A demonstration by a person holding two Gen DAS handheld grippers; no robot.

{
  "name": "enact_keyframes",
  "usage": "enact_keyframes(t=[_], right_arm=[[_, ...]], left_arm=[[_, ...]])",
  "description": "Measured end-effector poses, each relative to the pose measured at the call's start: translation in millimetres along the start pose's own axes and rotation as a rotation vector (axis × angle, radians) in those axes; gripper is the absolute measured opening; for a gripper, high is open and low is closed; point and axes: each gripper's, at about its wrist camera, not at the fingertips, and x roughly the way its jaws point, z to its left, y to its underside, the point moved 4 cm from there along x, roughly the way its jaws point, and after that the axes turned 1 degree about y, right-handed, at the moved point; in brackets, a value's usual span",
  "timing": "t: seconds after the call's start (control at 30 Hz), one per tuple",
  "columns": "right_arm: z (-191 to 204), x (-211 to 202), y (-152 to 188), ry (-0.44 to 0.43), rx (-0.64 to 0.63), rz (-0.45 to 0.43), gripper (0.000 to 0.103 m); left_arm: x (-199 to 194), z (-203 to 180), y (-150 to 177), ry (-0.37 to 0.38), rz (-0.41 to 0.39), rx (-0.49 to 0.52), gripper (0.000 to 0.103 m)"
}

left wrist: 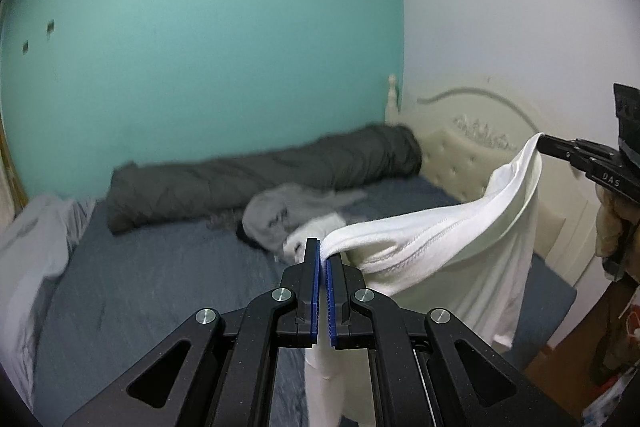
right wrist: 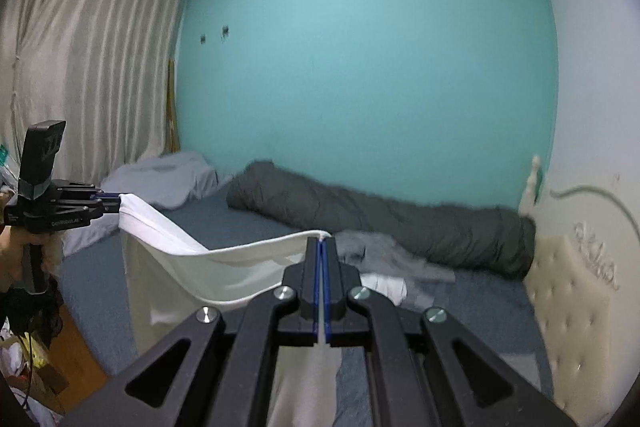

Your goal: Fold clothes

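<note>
A white garment [left wrist: 452, 247] hangs in the air over the bed, stretched between both grippers. My left gripper [left wrist: 323, 250] is shut on one end of its hemmed edge, and the cloth sags and drapes down to the right of the fingers. In the right wrist view the left gripper [right wrist: 114, 203] shows at the far left, pinching that corner. My right gripper [right wrist: 322, 241] is shut on the other end of the white garment [right wrist: 224, 263]; it also appears at the right edge of the left wrist view, right gripper [left wrist: 544, 143].
A bed with a blue sheet [left wrist: 168, 291] lies below. On it rest a rolled dark grey duvet [left wrist: 260, 175], a grey garment [left wrist: 288, 215] with a white piece beside it, and a pale pillow [left wrist: 28, 251]. A cream tufted headboard [right wrist: 568, 307] stands right; curtains [right wrist: 88, 59] hang left.
</note>
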Motion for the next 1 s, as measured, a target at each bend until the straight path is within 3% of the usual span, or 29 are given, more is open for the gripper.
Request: enact_keyframes(t=[0.23, 0.53, 1.0], right_arm=[[-11.8, 59.7, 49.3, 0.018, 0.029, 0.118, 0.001], [-47.1, 154.6, 90.1, 0.033, 0.089, 0.232, 0.001], [-108.8, 326.2, 154.7, 0.034, 0.145, 0.385, 0.001]], left_arm=[[71.8, 14.5, 31.5, 0.016, 0.097, -0.044, 0.003], [165.2, 41.6, 49.4, 0.016, 0.182, -0.086, 0.003], [349.7, 111.0, 94.7, 0.030, 0.336, -0.165, 0.003]])
